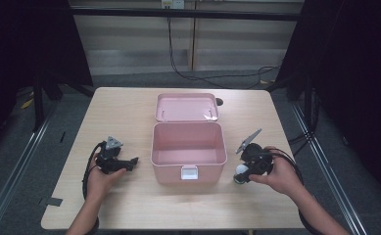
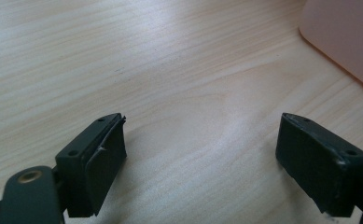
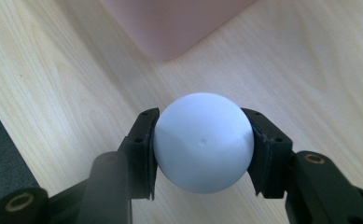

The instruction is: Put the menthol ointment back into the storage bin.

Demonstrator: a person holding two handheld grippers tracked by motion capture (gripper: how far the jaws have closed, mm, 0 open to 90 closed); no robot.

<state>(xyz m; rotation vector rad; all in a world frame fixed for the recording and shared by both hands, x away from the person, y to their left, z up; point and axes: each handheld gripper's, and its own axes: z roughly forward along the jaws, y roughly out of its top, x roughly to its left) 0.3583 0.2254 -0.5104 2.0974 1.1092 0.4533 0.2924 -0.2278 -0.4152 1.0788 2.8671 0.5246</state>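
Note:
A pink box [image 1: 188, 151] stands open in the middle of the wooden table [image 1: 119, 105], its lid [image 1: 186, 106] laid back behind it. To the box's right, my right gripper [image 1: 240, 172] is shut on a white ball [image 3: 203, 141], with both pads pressed on the ball's sides, a little above the tabletop. A corner of the pink box [image 3: 170, 23] lies just beyond the ball. My left gripper [image 1: 131, 162] rests left of the box, pointing toward it. In the left gripper view its jaws [image 2: 202, 158] stand open over bare wood, with the box's edge [image 2: 347, 32] at upper right.
The box's inside looks empty, and a white latch [image 1: 189, 172] sits on its front wall. A small dark object [image 1: 219, 102] lies behind the lid. Black cables run across the floor beyond the table's far edge.

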